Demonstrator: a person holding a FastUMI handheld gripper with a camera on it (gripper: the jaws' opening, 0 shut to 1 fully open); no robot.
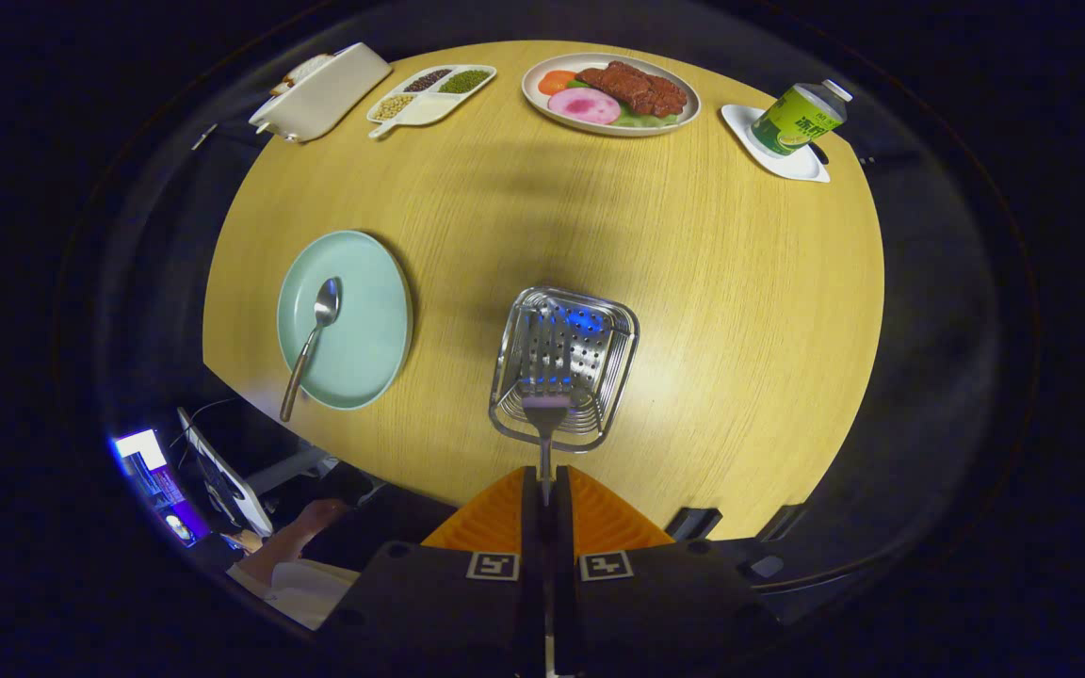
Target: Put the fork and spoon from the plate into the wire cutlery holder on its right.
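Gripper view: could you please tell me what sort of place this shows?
Probably a staged dining table: a wooden tabletop with a plate of food and a wire cutlery holder. The claw grips a fork.

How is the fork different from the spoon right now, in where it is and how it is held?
The fork is clamped between the fingers of the gripper, while the spoon lies free. The fork hangs over the wire cutlery holder, prongs pointing into it, while the spoon rests on the light green plate, with its handle past the rim. Both look like plain silver metal.
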